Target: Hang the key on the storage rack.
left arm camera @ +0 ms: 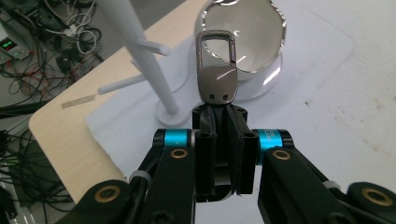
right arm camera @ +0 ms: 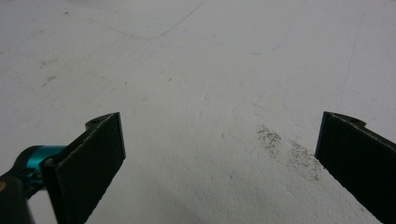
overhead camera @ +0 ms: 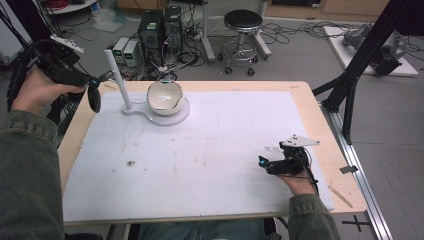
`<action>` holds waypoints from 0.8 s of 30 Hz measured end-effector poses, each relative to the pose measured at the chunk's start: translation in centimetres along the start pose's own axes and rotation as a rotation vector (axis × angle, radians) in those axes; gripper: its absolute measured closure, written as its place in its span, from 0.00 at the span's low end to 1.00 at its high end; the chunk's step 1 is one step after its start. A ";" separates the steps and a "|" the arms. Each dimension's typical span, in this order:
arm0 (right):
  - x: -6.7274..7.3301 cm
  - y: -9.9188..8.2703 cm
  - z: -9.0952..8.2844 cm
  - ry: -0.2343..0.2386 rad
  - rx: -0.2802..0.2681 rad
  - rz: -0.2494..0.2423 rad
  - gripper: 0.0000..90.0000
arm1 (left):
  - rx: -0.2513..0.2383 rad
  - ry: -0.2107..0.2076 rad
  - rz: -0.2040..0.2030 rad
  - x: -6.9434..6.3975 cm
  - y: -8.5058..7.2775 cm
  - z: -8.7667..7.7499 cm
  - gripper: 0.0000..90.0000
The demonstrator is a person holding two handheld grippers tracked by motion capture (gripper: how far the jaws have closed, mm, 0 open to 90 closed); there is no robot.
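Left gripper [left arm camera: 219,116] pinches a dark metal key fob [left arm camera: 217,74] beside the white peg stand [overhead camera: 120,82].
Right gripper [right arm camera: 219,154] rests spread, empty. The fob's clip could miss 1 thin peg, or slip.

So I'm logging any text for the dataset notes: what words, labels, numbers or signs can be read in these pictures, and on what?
None can be read.
Green lit digits on a box on the floor, in the left gripper view: too blurred to read.
The keychain clip held in the left claw: no marking shows.
The white mat: specks and faint lines, no text.
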State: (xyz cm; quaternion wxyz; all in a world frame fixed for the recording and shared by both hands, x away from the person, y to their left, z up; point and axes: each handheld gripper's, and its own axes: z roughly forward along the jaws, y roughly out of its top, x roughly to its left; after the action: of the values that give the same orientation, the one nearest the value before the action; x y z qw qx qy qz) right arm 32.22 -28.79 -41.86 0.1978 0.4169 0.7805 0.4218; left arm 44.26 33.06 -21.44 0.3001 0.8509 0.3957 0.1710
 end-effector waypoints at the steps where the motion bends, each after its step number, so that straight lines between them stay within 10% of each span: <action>1: 0.0 0.0 0.0 -0.002 0.003 0.005 0.01 | -0.002 -0.003 -0.006 0.3 0.0 0.0 0.91; 13: -0.1 -0.3 -0.2 -0.009 0.008 0.010 0.01 | -0.044 0.034 -0.064 1.3 -0.1 0.1 0.91; 24: -0.3 -0.3 -0.4 -0.011 0.004 0.013 0.01 | 0.022 0.069 -0.074 0.9 0.1 2.4 0.91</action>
State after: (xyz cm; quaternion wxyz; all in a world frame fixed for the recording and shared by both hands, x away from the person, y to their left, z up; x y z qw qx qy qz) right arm 32.00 -29.34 -41.93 0.1986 0.4246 0.7774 0.4193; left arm 46.19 32.77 -23.16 0.2830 0.8327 0.4387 0.1846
